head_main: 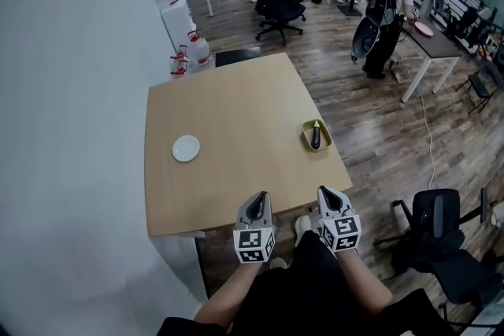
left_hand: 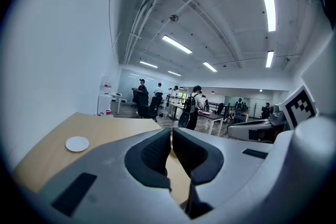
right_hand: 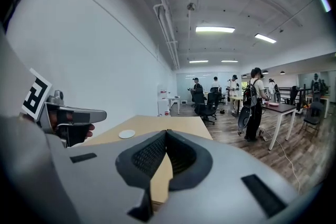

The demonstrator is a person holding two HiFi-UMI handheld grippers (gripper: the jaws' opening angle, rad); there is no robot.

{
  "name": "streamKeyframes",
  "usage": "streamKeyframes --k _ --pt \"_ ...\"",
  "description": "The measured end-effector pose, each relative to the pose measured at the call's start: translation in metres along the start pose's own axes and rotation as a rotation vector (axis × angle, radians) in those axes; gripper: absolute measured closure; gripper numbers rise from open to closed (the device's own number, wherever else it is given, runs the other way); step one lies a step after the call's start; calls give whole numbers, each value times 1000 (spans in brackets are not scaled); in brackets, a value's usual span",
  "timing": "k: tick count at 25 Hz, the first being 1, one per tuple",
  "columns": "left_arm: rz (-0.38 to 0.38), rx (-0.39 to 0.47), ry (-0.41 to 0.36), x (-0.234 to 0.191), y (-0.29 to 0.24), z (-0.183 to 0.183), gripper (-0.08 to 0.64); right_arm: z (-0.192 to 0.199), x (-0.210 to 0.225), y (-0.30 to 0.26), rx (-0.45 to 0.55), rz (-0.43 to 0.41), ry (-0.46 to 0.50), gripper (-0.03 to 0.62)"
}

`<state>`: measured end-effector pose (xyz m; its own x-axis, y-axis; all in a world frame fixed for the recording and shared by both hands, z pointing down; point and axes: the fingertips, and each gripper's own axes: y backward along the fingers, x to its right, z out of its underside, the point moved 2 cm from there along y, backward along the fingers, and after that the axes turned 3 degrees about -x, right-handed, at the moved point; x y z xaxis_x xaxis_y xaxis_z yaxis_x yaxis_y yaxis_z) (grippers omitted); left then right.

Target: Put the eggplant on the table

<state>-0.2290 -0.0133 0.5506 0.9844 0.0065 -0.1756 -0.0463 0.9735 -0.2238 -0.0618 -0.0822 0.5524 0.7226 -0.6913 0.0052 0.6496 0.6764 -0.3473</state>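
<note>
A dark purple eggplant [head_main: 316, 137] lies in a small yellow tray [head_main: 306, 139] near the right edge of the wooden table [head_main: 236, 114]. Both grippers hover side by side at the table's near edge, well short of the tray. My left gripper [head_main: 262, 196] is shut with nothing between its jaws; its pads meet [left_hand: 171, 131]. My right gripper [head_main: 324, 190] is likewise shut and empty [right_hand: 167, 132]. Neither gripper view shows the eggplant. The left gripper's body [right_hand: 68, 115] appears at the left of the right gripper view.
A small white plate [head_main: 186, 148] sits on the table's left half, seen too in both gripper views [left_hand: 77, 144] [right_hand: 126, 134]. A black office chair [head_main: 435, 228] stands close on the right. Water jugs [head_main: 197, 51] stand beyond the far edge. People and desks fill the background.
</note>
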Motion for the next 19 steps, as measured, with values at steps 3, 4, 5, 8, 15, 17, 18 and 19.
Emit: streamKeyframes --k 3,4,5,8,15,17,18,19 --pt "-24 16 -14 -8 3 -4 537 -4 -6 -4 8 -9 43 534" --pt "-31 18 -15 -11 4 -5 537 -5 -8 -6 10 -16 49 534" --pt "-39 17 -14 -13 4 -5 537 -5 -9 -8 12 -23 49 534" --pt "-55 8 -6 -19 5 -2 537 -6 -12 -12 14 -39 42 534" --pt "-47 -3 -15 -18 -2 -2 537 -7 -12 -15 13 -40 41 534" --pt "-48 -6 -14 -18 -5 -1 537 -7 -11 -18 10 -47 43 534" --pt "-49 -8 -14 -18 -7 0 537 -8 -10 -20 10 -50 44 534" --pt "-50 -11 -13 -18 -9 1 537 -8 -10 -21 10 -54 43 534"
